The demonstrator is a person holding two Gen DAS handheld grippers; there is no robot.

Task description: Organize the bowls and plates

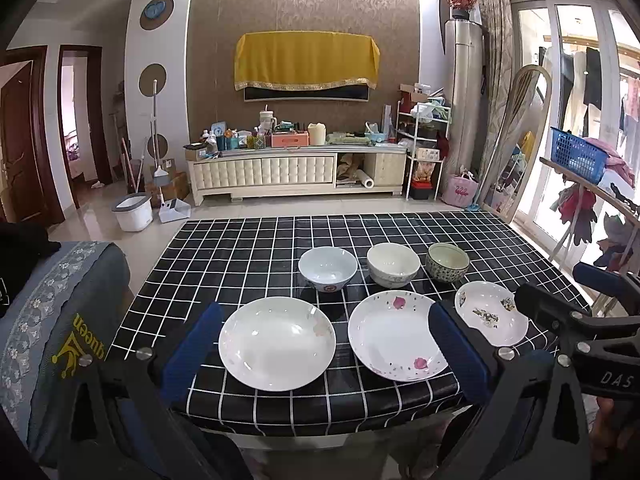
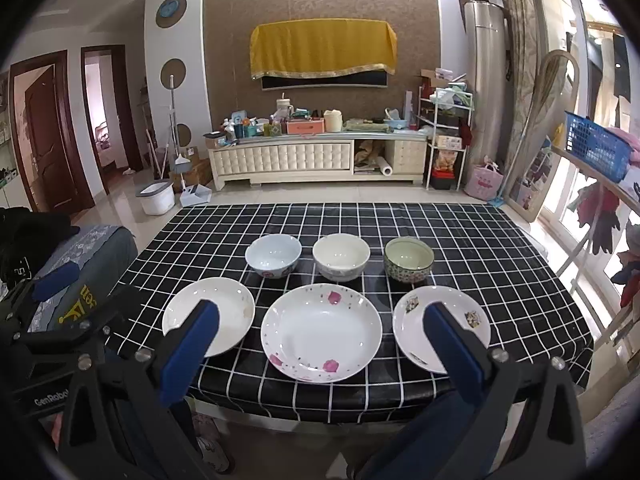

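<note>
Three plates line the front of the black grid-cloth table (image 1: 248, 248): a plain white plate (image 1: 277, 343), a rose-petal plate (image 1: 394, 336) and a smaller patterned plate (image 1: 491, 318). Behind them stand a pale blue bowl (image 1: 328, 268), a cream bowl (image 1: 393, 265) and a green patterned bowl (image 1: 447, 262). My left gripper (image 1: 324, 312) hangs open before the table edge, framing the white plate. My right gripper (image 2: 322, 310) is open too, framing the rose-petal plate (image 2: 321, 332), with the white plate (image 2: 234, 312) and patterned plate (image 2: 408, 332) behind its fingers. Neither gripper holds anything.
A grey embroidered seat cover (image 1: 60, 320) sits left of the table. On the right stands a drying rack with a blue basket (image 1: 578, 156). The far half of the table holds nothing. A cluttered TV cabinet (image 1: 296, 168) lines the far wall.
</note>
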